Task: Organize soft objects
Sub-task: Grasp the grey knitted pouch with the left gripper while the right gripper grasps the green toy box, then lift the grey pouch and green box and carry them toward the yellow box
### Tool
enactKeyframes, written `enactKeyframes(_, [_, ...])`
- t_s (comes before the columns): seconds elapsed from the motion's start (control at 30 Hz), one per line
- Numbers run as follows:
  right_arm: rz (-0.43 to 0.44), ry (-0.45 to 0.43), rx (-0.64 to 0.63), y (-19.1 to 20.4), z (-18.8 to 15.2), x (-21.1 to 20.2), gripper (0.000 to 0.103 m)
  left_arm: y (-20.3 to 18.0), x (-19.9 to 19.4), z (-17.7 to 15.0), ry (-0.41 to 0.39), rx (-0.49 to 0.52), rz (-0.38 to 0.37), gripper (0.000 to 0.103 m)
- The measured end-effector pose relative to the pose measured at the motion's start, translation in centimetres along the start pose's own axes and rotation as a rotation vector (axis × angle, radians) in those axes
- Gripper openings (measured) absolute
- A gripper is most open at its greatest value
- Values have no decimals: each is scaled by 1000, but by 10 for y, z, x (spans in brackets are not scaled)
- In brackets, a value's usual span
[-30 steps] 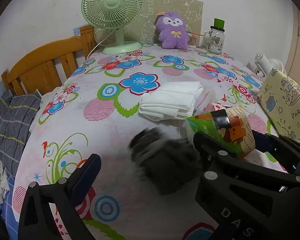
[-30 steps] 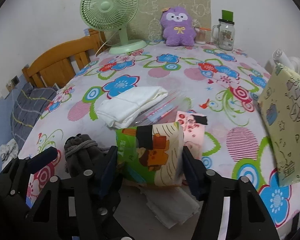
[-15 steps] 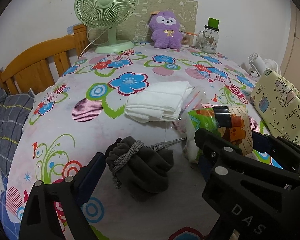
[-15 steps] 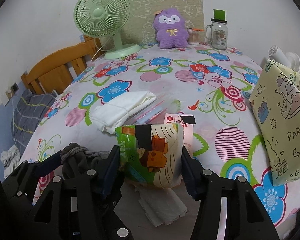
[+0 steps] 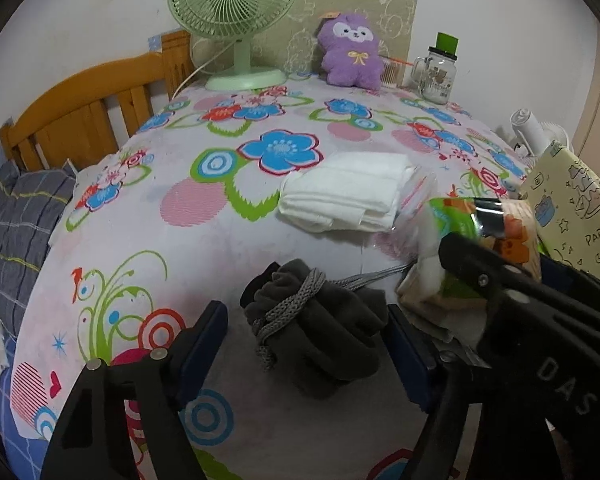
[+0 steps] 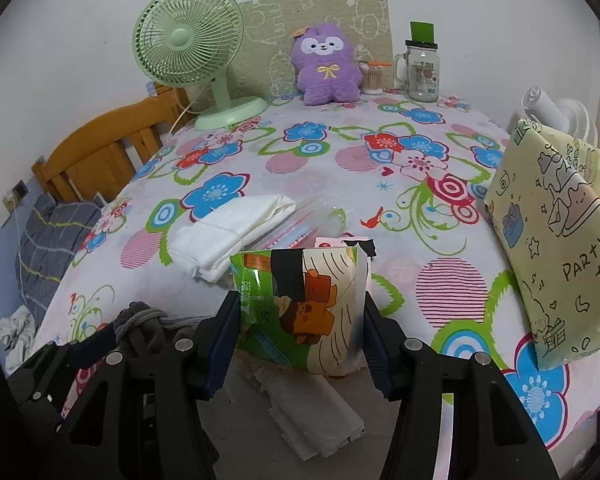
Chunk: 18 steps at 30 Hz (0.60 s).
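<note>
A dark grey drawstring pouch (image 5: pixel 320 328) lies on the flowered tablecloth (image 5: pixel 188 240). My left gripper (image 5: pixel 306 346) stands open around it, one finger on each side, not pressing. The pouch also shows in the right wrist view (image 6: pixel 140 324). My right gripper (image 6: pixel 300 328) is shut on a green and cream tissue pack (image 6: pixel 300 308), held upright above loose white tissues (image 6: pixel 316 416). The pack also shows in the left wrist view (image 5: pixel 480 248). A folded white cloth (image 5: pixel 348 196) lies further back.
A clear zip bag (image 6: pixel 300 224) lies beside the white cloth. A yellow party gift bag (image 6: pixel 556 240) stands at the right. A green fan (image 6: pixel 192 56), a purple plush toy (image 6: pixel 328 68) and a glass jar (image 6: pixel 420 68) stand at the back. A wooden chair (image 5: pixel 88 112) is at the left.
The left gripper has moved forward until its open fingers stand on both sides of the grey pouch. The right gripper has kept the tissue pack and lifted it slightly.
</note>
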State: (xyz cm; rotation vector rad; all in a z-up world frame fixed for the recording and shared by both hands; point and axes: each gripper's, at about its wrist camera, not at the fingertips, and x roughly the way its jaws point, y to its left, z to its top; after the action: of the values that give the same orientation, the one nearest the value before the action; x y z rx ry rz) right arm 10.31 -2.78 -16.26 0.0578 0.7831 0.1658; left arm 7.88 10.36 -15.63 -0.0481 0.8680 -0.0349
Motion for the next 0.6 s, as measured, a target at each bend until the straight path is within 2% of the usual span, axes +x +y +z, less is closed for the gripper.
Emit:
enactKeyframes(0.1, [0,5,-7,3,-1,1,60,-2,1,0,-8,9,8,77])
enactKeyframes(0.17, [3,9,-13,4,-2,1,60,-2,1,0,-15,14,20,66])
enactKeyframes(0.27, [3,13,-21,7,-3,2,60,-2,1,0,-17,11,12,61])
enactKeyframes(0.6, [7,16,-30,8,-2,-1,60,-11,-9,6,-47,21,1,58])
